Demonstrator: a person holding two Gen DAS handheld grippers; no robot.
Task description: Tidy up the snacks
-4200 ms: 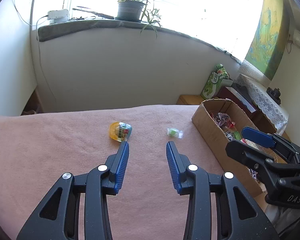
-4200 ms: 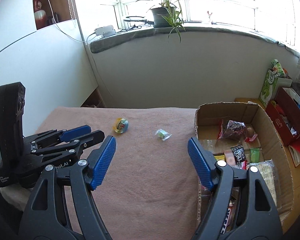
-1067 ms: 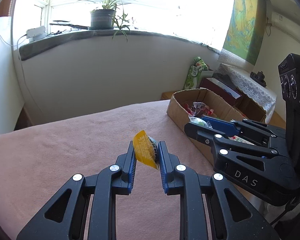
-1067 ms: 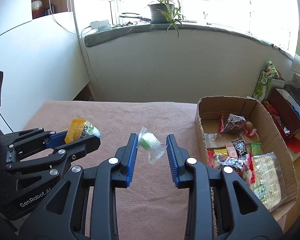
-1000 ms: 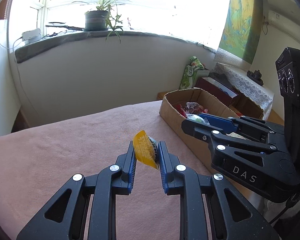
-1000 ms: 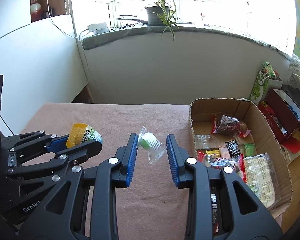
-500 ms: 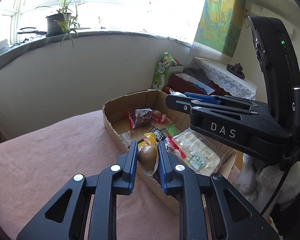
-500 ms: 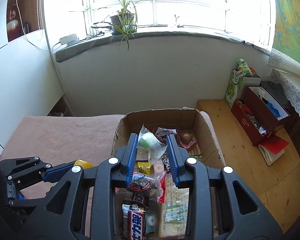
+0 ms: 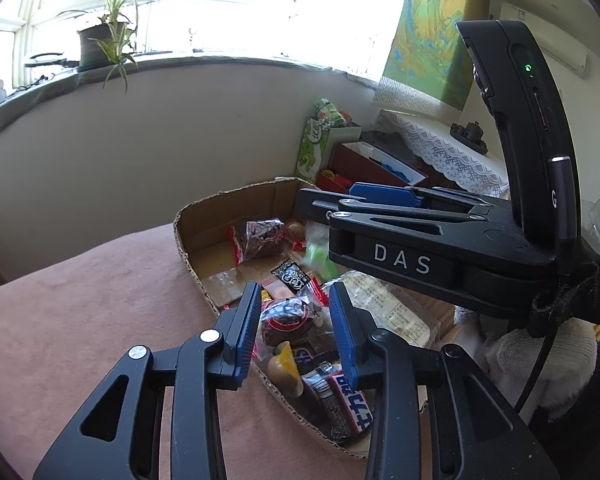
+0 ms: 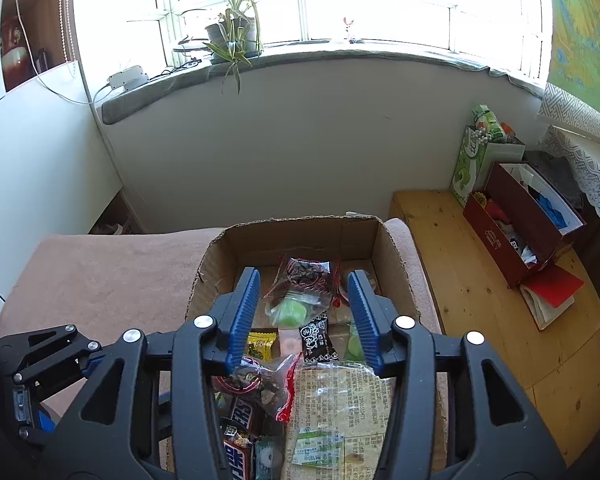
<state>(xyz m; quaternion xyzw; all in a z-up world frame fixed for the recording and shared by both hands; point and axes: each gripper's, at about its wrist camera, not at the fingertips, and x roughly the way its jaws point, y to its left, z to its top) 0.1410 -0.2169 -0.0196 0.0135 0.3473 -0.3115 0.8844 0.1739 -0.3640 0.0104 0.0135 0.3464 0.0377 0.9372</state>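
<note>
Left wrist view: your left gripper [image 9: 293,330] hangs over the near end of the open brown cardboard box [image 9: 188,222], which sits on the pink cloth-covered table [image 9: 80,300]. Its jaws are opening, blue pads clear of everything. Below and between them lies the yellow-wrapped round brown snack [image 9: 286,370], touching neither pad, resting among other wrappers inside the box by its near wall. Just beside it: a blue, white and red chocolate bar [image 9: 346,398] and a clear packet w/ dark contents and red print [image 9: 286,318]. Your right gripper [image 9: 364,196] crosses the frame from the right, over the box's far half. A blurred green candy in clear wrap [image 9: 319,258] shows under it, over the box floor.

Right wrist view: your right gripper [image 10: 303,310] points down into the same box [image 10: 210,258]. Jaws are opening, spread wide, pinching nothing. The green candy in clear wrap [image 10: 291,312] is between the pads but touches neither; can't tell if it has landed. Near it: a black packet w/ white print [image 10: 315,338], a small yellow packet [image 10: 262,344], and a big clear pack of pale crackers [image 10: 340,400]. Your left gripper [image 10: 44,364] shows at lower left.
</note>
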